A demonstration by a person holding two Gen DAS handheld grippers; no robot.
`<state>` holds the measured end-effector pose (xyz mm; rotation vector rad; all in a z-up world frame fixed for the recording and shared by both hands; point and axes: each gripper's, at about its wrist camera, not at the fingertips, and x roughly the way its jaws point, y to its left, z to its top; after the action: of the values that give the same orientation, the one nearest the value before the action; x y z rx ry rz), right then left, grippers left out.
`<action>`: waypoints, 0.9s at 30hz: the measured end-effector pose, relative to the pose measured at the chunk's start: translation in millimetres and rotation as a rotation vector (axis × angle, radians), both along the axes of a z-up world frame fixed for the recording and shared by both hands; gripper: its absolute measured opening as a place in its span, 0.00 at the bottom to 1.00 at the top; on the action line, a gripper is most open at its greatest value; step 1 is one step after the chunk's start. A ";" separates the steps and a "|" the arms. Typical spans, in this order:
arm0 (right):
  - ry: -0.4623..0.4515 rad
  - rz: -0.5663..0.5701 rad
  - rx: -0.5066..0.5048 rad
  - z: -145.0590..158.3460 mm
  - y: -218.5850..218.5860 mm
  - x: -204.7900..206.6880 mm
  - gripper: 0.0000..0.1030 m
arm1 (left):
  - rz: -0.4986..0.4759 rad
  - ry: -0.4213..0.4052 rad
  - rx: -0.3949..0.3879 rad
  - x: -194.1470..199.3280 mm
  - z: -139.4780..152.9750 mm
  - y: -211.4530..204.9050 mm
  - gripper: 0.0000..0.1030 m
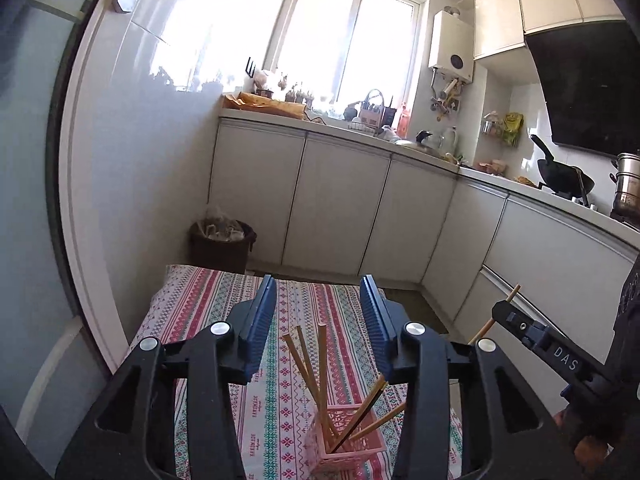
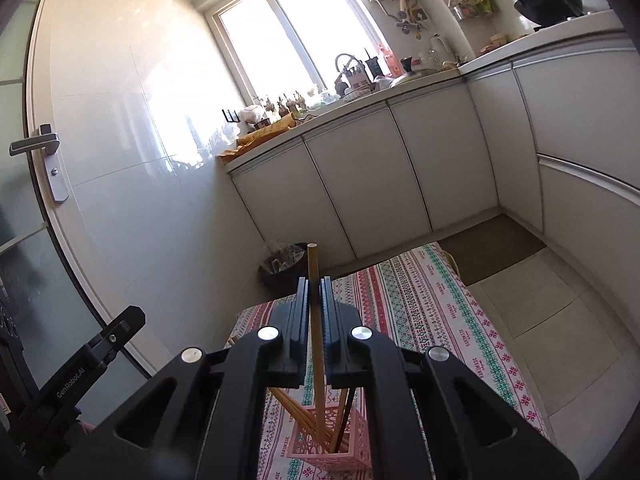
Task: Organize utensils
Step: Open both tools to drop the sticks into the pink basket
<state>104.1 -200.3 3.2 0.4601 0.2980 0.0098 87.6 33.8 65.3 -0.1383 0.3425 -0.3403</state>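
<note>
A pink lattice holder [image 1: 344, 444] [image 2: 340, 454] stands on the table's patterned cloth [image 1: 192, 304] [image 2: 440, 304], with several wooden chopsticks [image 1: 320, 368] leaning in it. My left gripper [image 1: 320, 296] hovers over it, open, with nothing between its blue pads. My right gripper [image 2: 314, 284] is shut on one upright chopstick [image 2: 313, 264], whose lower end reaches down into the holder. In the left wrist view the right gripper [image 1: 500, 312] shows at the right edge with that chopstick [image 1: 514, 294] sticking up past it.
A dark waste bin [image 1: 222, 246] [image 2: 282, 270] sits on the floor beyond the table's far edge. White cabinets [image 1: 332, 204] [image 2: 424, 164] under a cluttered counter run along the back and right. A door with a metal handle [image 2: 36, 144] is at the left.
</note>
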 end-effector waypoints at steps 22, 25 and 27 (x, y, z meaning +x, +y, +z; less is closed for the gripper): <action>0.044 -0.010 -0.040 -12.5 4.5 -20.6 0.54 | -0.005 0.018 0.118 -12.5 -14.7 -8.2 0.62; 0.036 -0.024 -0.051 -12.6 2.4 -29.0 0.69 | -0.003 0.007 0.142 -18.7 -17.6 -11.3 0.76; 0.034 -0.029 -0.051 -13.6 0.2 -34.5 0.74 | 0.003 -0.004 0.154 -23.3 -18.8 -11.9 0.82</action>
<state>69.6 -200.1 -10.5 0.4144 0.3238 -0.0337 64.3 21.9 46.5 0.0134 0.3632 -0.3102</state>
